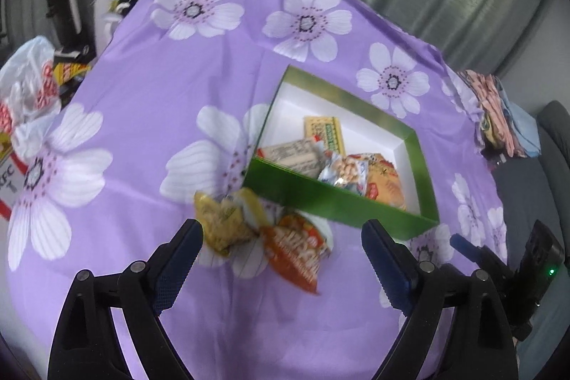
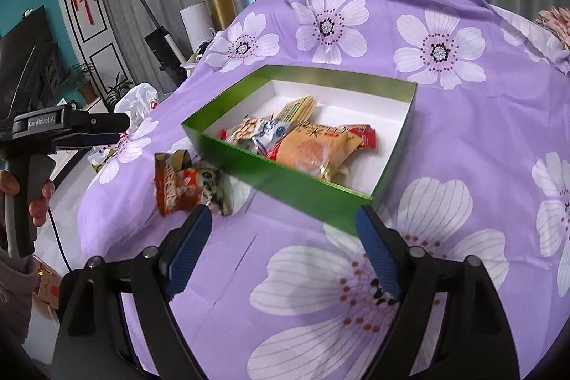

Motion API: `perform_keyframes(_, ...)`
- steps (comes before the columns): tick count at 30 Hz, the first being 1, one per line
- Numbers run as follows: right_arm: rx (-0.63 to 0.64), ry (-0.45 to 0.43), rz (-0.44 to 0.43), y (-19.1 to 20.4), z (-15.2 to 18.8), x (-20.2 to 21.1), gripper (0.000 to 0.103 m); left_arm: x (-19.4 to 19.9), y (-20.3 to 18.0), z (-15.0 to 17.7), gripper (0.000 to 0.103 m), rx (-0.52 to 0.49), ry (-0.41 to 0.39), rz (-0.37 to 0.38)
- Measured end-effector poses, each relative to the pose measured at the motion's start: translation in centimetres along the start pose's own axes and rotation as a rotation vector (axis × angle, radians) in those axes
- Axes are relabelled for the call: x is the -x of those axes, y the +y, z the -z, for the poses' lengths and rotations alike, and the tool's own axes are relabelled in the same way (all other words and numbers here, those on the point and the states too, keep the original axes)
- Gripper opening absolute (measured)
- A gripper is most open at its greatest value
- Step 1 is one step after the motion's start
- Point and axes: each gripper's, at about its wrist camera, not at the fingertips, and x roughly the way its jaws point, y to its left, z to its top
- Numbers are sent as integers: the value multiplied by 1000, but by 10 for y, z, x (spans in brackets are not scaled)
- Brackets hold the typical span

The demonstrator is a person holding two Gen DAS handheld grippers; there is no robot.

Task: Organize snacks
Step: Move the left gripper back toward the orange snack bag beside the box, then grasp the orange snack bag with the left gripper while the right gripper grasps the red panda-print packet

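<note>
Purple floral cloth (image 2: 463, 137) covers the whole work surface; large white flowers are printed on it, and the fabric lies wrinkled toward the far edge.

Green box (image 2: 285, 182) sits open on the cloth, roughly central, white inside. Green outer walls; the near wall faces both cameras at an angle.

Inside the box: an orange-yellow packet (image 2: 313, 152) lies toward the near wall, the biggest item there. Just beside it a blue-and-white peanut packet (image 2: 262, 132), partly overlapped. Behind those, a flat yellow-green packet (image 2: 299, 107) leans toward the far side. A further grey-beige wrapper (image 1: 295, 155) shows in the left wrist view, against the near left corner.

Outside the box, on the cloth just beside its near left corner: an orange-red packet (image 1: 299, 248) and a yellow-olive packet (image 1: 222, 219), touching or overlapping each other. Both are motion-blurred; printing unreadable.

Left gripper (image 1: 281, 258): jaws spread wide, nothing between the pads. The two loose packets lie just ahead of the fingertips, the yellow-olive one close to the left finger; contact cannot be told.

Right gripper (image 2: 281, 230): jaws spread wide, empty. It hangs above the cloth in front of the box's near wall.

Off the cloth, at left: a white plastic bag (image 2: 139, 102), crumpled.
</note>
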Motion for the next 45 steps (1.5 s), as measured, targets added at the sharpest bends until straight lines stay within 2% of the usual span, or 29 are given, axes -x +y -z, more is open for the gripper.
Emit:
perform_keyframes(8, 12, 29, -24, 12, 12, -2, 84, -9, 10, 30, 91, 38, 49, 4)
perform_keyframes(18, 58, 112, -61, 35, 28, -32, 84, -21, 25, 50, 91, 97, 89, 10)
perform_keyframes(32, 183, 186, -130, 67, 15, -89, 84, -40, 20, 40, 91, 110, 99, 64)
perform_keyframes(45, 269, 235, -181, 82, 0, -131, 84, -60, 8, 31, 91, 45, 121, 48)
